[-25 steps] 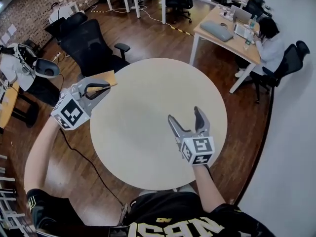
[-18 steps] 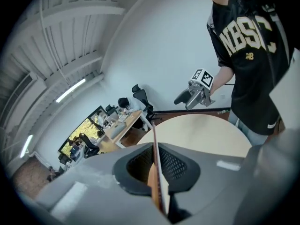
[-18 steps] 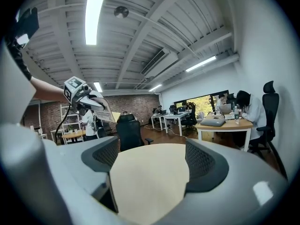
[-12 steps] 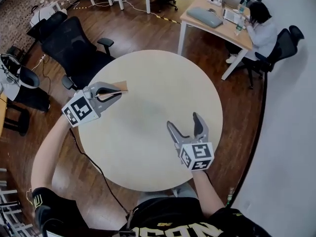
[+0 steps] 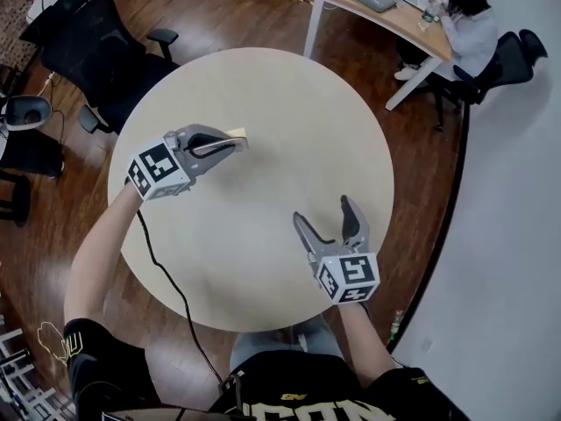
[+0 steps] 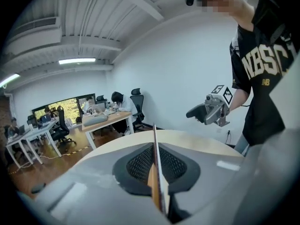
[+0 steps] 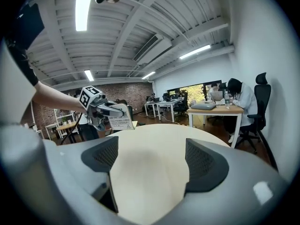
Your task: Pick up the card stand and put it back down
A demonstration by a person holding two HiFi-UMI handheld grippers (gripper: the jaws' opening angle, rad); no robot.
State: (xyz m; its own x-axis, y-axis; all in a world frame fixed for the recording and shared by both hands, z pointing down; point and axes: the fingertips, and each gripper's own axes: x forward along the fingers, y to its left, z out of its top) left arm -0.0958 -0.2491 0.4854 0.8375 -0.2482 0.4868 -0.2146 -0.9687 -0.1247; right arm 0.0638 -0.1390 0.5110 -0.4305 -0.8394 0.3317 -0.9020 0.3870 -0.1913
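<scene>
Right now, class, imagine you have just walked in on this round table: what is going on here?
A person stands at a round table with a two-jaw tool in each hand. The left tool is shut on a thin card stand and holds it up, apparently clear of the tabletop. The right tool hangs open and empty over the table's near side, with only bare tabletop showing between its jaws.

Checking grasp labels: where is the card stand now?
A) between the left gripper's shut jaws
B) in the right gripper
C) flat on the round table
A: the left gripper is clamped on the thin card stand, while the right gripper stands open with nothing between its jaws.
</scene>
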